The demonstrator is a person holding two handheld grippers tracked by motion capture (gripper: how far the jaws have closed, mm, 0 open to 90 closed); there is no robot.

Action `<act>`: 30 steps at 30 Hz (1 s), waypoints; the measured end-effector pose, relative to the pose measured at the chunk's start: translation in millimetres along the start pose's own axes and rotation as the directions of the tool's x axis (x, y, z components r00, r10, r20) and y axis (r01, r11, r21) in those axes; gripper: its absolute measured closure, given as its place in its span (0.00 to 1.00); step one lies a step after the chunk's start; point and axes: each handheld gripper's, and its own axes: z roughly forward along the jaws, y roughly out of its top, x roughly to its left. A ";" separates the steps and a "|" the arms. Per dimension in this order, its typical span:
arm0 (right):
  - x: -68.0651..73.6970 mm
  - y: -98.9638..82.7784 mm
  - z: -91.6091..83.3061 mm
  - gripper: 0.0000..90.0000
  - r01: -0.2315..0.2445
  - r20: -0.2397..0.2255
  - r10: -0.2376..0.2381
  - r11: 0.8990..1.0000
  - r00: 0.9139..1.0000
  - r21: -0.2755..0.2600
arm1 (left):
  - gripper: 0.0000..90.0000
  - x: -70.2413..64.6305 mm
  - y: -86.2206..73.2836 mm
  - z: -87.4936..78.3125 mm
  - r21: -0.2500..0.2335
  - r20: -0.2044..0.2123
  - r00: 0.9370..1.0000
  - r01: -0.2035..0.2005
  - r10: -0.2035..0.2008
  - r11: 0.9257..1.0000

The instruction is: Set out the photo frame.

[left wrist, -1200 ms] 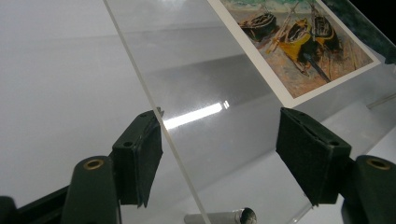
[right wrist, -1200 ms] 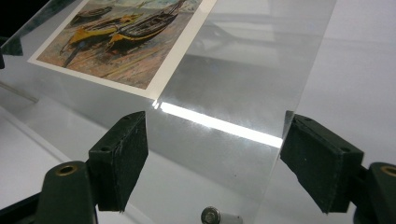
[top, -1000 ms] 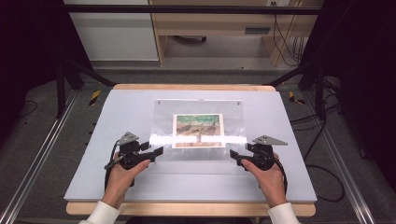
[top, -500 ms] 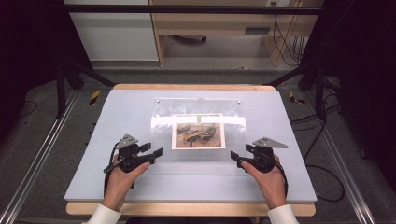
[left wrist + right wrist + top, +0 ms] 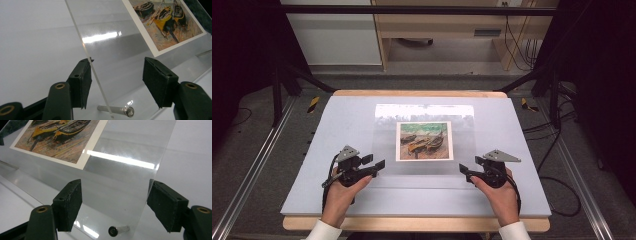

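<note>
Clear acrylic panel [image 5: 424, 142] over boat print [image 5: 424, 141], flat mid-desk [image 5: 337, 120]; straddled, unpinched, by left claw [image 5: 377, 164] and right claw [image 5: 463, 170], both just closing, released.

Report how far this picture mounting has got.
Done: the boat-painting paper print lies centred in the clear acrylic sheet. In hand: left gripper and right gripper flank its near corners, jaws just closing, not gripping. Left, probably: grip it and settle it on silver pins.

Wooden shelf [image 5: 447, 30] stands behind grey floor [image 5: 257, 150].
</note>
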 end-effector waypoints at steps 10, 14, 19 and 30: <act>1.7 -2.6 -2.3 0.33 0.004 0.003 -0.004 1.000 1.000 0.000 | 0.45 -1.5 -1.3 -1.5 -0.001 -0.006 1.000 0.000 0.000 1.000; 2.2 -3.1 -3.0 0.33 0.000 0.002 0.000 1.000 1.000 0.000 | 0.45 -2.1 -1.6 -1.9 -0.001 -0.008 1.000 0.000 0.000 1.000; 2.8 -3.8 -4.1 0.34 0.008 0.006 -0.008 1.000 1.000 0.001 | 0.46 -2.5 -1.8 -3.0 0.002 -0.009 1.000 -0.007 0.007 1.000; 5.3 -6.0 -7.9 0.36 0.015 0.014 -0.016 1.000 1.000 0.009 | 0.48 -4.1 -3.4 -6.3 0.004 -0.013 1.000 -0.016 0.016 1.000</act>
